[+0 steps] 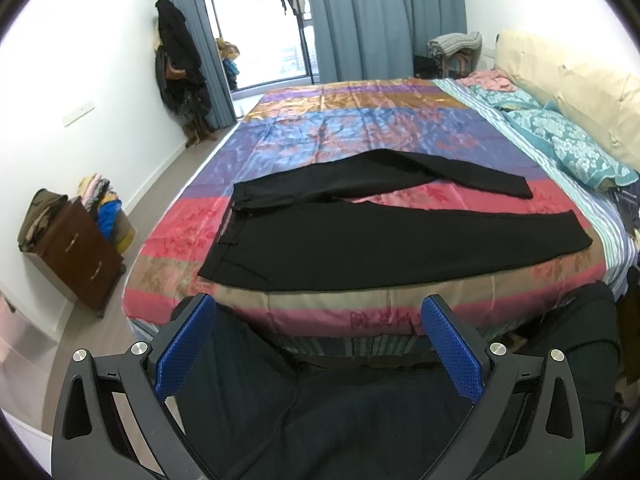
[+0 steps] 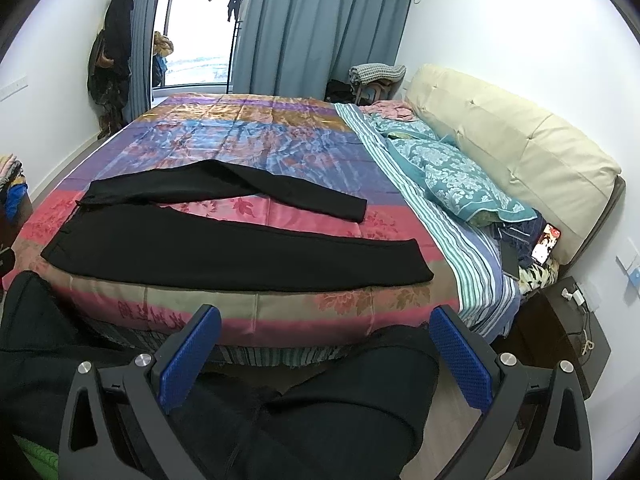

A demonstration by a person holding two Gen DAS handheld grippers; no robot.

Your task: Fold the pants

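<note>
Black pants (image 1: 360, 236) lie flat on the colourful bedspread (image 1: 360, 128), waistband to the left, legs spread apart and pointing right. They show in the right wrist view too (image 2: 224, 252). My left gripper (image 1: 320, 340) is open and empty, held back from the bed's near edge, in front of the pants' hip area. My right gripper (image 2: 326, 348) is open and empty, also short of the bed edge, in front of the near leg.
Teal pillows (image 2: 460, 176) and a cream headboard (image 2: 520, 148) are at the right. A brown cabinet (image 1: 76, 248) with clothes stands left of the bed. A dark nightstand (image 2: 560, 332) is at the right. A phone (image 2: 546, 244) lies by the pillows.
</note>
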